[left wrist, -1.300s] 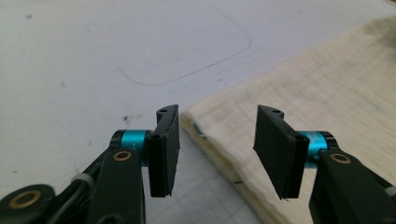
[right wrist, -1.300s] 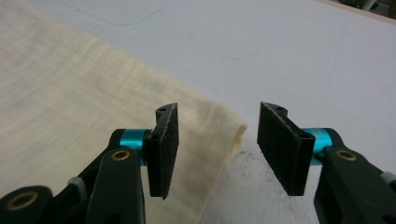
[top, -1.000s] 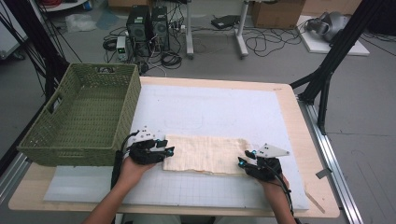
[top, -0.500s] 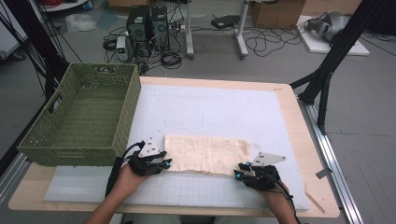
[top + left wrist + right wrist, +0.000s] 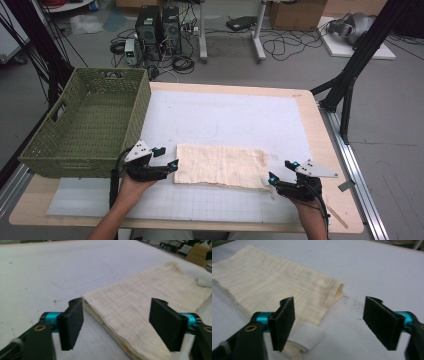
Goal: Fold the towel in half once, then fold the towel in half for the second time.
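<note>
Both grippers, left [image 5: 172,165] and right [image 5: 272,178], are standing open after just releasing the cloth [image 5: 220,166], lying lengthwise left-to-right between them.

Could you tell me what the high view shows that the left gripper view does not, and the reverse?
High view: the green woven basket, both hands, and the right gripper at the far end.

Left gripper view: the stacked layers along the cloth's near edge, between its own open jaws.

Both: the folded cream cloth, flat on the white mat, and the left gripper.

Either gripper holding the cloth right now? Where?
Neither. Left gripper and right gripper have just opened their jaws; the folded cloth lies free on the table.
</note>
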Demonstrator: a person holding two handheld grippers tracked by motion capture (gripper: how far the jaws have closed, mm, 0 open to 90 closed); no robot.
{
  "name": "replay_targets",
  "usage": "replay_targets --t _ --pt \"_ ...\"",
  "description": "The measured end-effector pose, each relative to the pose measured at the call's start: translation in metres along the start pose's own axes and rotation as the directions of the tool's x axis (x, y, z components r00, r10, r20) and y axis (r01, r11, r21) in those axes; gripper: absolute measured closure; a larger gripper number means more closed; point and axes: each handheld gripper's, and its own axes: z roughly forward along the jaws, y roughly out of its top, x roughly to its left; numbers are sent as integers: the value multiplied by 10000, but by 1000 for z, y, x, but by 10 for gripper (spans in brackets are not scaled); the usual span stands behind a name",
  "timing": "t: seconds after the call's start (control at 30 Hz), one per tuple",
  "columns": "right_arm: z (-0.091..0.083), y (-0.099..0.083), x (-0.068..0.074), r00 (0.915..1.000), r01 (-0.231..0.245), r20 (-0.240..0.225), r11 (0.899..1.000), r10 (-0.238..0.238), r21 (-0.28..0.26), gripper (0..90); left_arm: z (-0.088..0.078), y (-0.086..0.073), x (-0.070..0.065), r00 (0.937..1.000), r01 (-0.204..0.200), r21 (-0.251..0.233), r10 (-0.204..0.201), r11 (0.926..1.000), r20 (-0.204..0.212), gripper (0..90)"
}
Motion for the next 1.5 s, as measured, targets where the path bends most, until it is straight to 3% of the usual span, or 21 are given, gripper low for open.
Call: replay_targets --t 0.1,0.27,0.97,1.37,1.5 --pt "-4 2 0 9977 167 658 9998 -161 -81 140 -2 2 -1 9999 -109 -256 107 9996 -56 184" --pt "-6 2 -3 9949 304 967 9995 -291 -125 120 -5 1 0 9998 -161 -360 164 9992 71 185" --pt "-1 0 -5 9955 77 945 10000 -76 -5 119 -3 0 3 10000 -24 -109 25 9999 46 199" --pt "3 -4 -6 9953 162 950 9995 -186 267 119 -2 1 7 9984 541 -79 -539 9985 165 220" --pt "1 -6 -10 9955 -32 943 9998 13 201 119 1 3 6 9987 453 -3 -452 9990 254 220"
